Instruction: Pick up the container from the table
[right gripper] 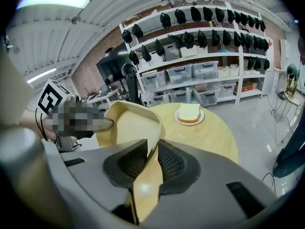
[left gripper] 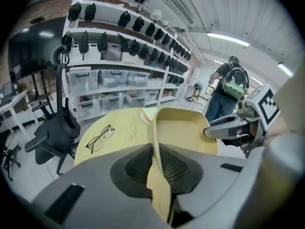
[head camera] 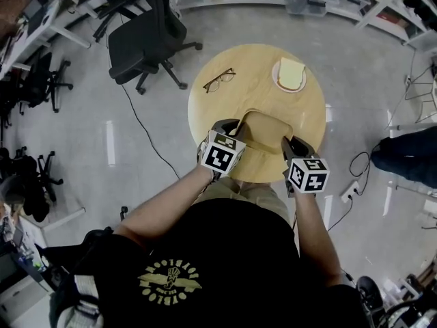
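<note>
A shallow tan container (head camera: 263, 137) hangs above the near part of the round wooden table (head camera: 259, 87), held between both grippers. My left gripper (head camera: 231, 130) is shut on the container's left rim (left gripper: 156, 142), whose wall runs between the pads. My right gripper (head camera: 290, 145) is shut on the right rim (right gripper: 153, 147) in the same way. The container (left gripper: 183, 130) is empty inside. From the left gripper view the right gripper (left gripper: 233, 127) shows across the container; from the right gripper view the left gripper shows behind a blur patch.
Glasses (head camera: 218, 79) lie on the table's left part. A white plate with a slice of bread (head camera: 289, 74) sits at the far right. A black office chair (head camera: 145, 39) stands left of the table. Shelves with bins (right gripper: 200, 78) line the wall; a person (left gripper: 228, 87) stands beyond.
</note>
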The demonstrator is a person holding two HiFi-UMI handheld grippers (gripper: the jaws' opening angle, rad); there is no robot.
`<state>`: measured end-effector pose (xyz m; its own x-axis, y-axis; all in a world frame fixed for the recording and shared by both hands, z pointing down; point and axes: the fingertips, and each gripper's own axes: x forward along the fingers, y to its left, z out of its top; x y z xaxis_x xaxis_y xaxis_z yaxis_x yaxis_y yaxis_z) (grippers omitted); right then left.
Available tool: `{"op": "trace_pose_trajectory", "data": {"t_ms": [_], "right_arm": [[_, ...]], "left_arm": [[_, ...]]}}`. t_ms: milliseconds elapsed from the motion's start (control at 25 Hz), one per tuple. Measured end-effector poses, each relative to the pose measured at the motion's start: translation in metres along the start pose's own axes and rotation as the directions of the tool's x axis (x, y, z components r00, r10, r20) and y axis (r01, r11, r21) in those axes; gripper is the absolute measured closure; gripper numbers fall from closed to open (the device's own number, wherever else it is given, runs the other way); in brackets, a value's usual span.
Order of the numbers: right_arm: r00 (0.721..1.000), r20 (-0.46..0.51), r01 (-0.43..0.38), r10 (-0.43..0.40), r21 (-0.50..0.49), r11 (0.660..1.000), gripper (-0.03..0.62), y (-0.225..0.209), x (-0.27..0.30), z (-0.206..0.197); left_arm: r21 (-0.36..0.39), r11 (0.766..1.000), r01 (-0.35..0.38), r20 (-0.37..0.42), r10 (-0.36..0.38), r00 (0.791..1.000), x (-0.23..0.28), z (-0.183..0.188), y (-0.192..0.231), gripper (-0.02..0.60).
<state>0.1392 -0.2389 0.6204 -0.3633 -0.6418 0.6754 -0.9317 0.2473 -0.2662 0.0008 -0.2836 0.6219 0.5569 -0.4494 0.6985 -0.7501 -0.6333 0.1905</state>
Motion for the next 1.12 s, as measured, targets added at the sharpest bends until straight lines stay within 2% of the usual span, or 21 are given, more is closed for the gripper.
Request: {"op": "trace_pose_trajectory", "data": {"t_ms": [360, 680, 960, 1120], "right_arm": [[0.993, 0.113, 0.029, -0.02, -0.079, 0.996, 0.51, 0.021, -0.039, 0.051], [0.974, 0.226, 0.067, -0.034, -0.141, 0.988, 0.514, 0.04, -0.081, 0.103], [0.949, 0.315, 0.078, -0.022, -0.166, 0.983, 0.514, 0.057, -0.111, 0.138], [0.926, 0.377, 0.1, -0.021, -0.192, 0.976, 0.516, 0.068, -0.132, 0.163]], "left_arm": [[0.034, 0.999, -0.016, 0.105, 0.012, 0.994, -0.044, 0.045, -0.005, 0.537], [0.063, 0.998, -0.022, 0.22, 0.007, 0.975, -0.082, 0.09, -0.01, 0.537], [0.073, 0.997, -0.031, 0.32, 0.006, 0.947, -0.119, 0.128, -0.012, 0.538], [0.091, 0.994, -0.051, 0.396, 0.011, 0.918, -0.141, 0.152, -0.014, 0.54]]}}
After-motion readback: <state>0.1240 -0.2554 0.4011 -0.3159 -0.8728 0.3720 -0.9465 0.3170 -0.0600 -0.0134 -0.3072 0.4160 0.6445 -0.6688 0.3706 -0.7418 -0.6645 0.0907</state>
